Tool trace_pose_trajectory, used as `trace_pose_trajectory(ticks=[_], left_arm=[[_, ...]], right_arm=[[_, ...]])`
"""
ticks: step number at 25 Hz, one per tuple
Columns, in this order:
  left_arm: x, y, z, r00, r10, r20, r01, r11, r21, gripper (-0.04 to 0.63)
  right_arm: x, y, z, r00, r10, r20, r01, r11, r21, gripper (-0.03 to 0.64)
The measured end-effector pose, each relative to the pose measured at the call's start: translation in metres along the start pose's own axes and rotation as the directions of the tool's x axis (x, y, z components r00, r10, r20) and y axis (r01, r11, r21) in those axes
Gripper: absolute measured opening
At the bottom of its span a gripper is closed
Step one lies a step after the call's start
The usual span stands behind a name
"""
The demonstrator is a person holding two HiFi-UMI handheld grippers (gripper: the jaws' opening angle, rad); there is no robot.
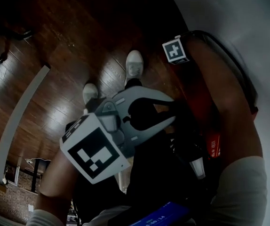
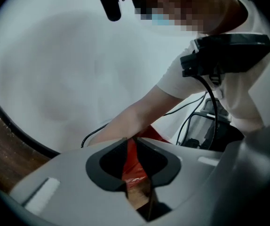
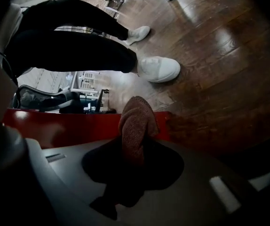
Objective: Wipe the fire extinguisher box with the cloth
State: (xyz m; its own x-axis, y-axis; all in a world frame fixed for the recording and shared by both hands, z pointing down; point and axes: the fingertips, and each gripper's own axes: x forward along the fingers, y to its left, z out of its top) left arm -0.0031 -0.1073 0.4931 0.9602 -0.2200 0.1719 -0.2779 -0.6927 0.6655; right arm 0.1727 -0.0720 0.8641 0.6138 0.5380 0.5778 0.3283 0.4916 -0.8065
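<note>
- While my right claw [image 3: 134, 150] is clamped on the cloth [image 3: 136, 121], the brownish-red bundle stands up out of its closed tips, bunched and rounded at the top.
- Right behind the cloth, seen from that claw, a long red edge of the fire extinguisher box [image 3: 78, 128] runs across from the left to just past the cloth; I cannot tell whether the cloth touches it.
- Beyond the box, out ahead of the right claw, lies the dark wooden floor [image 3: 219, 46], with my two white shoes [image 3: 158, 68] above and a little left of the tips.
- My left claw [image 2: 134, 142] is drawn in narrow, its tips almost meeting, with only a thin slit between them and nothing held there.
- Through that slit I see a strip of the red box and some brown floor under it.
- Just past the left claw's tips my right forearm [image 2: 139, 112] crosses from the upper right down toward the box, with a pale wall [image 2: 55, 55] behind.
- From the head view, the left claw hangs over the floor just left of the box's red side, near my shoes.
</note>
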Motion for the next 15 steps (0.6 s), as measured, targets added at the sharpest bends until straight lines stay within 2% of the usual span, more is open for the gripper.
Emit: trace_pose_trajectory(ticks=[2, 4, 7, 10, 13, 15], left_arm=[[0.001, 0.009, -0.008, 1.000, 0.002, 0.010, -0.002, 1.000, -0.011, 0.062], [0.002, 0.019, -0.016, 1.000, 0.004, 0.017, -0.003, 1.000, -0.025, 0.063], [0.005, 0.034, -0.026, 1.000, 0.005, 0.026, -0.003, 0.999, -0.052, 0.063], [0.003, 0.047, -0.033, 1.000, 0.022, 0.017, -0.022, 0.998, -0.057, 0.062], [-0.010, 0.038, -0.033, 0.998, 0.056, -0.021, -0.057, 0.996, -0.062, 0.062], [-0.024, 0.025, -0.024, 0.996, 0.083, -0.028, -0.085, 0.994, -0.063, 0.061]], right_arm=[[0.012, -0.007, -0.004, 1.000, 0.016, -0.027, -0.015, 1.000, 0.008, 0.115], [0.025, -0.021, -0.007, 0.999, -0.010, -0.046, 0.010, 1.000, 0.005, 0.115], [0.047, -0.053, -0.001, 0.989, -0.135, -0.055, 0.133, 0.991, -0.032, 0.117], [0.052, -0.072, -0.001, 0.973, -0.220, -0.073, 0.220, 0.976, -0.005, 0.117], [0.025, -0.075, 0.021, 0.952, -0.306, 0.003, 0.305, 0.949, 0.082, 0.117], [-0.015, -0.073, 0.043, 0.922, -0.378, 0.088, 0.361, 0.919, 0.159, 0.117]])
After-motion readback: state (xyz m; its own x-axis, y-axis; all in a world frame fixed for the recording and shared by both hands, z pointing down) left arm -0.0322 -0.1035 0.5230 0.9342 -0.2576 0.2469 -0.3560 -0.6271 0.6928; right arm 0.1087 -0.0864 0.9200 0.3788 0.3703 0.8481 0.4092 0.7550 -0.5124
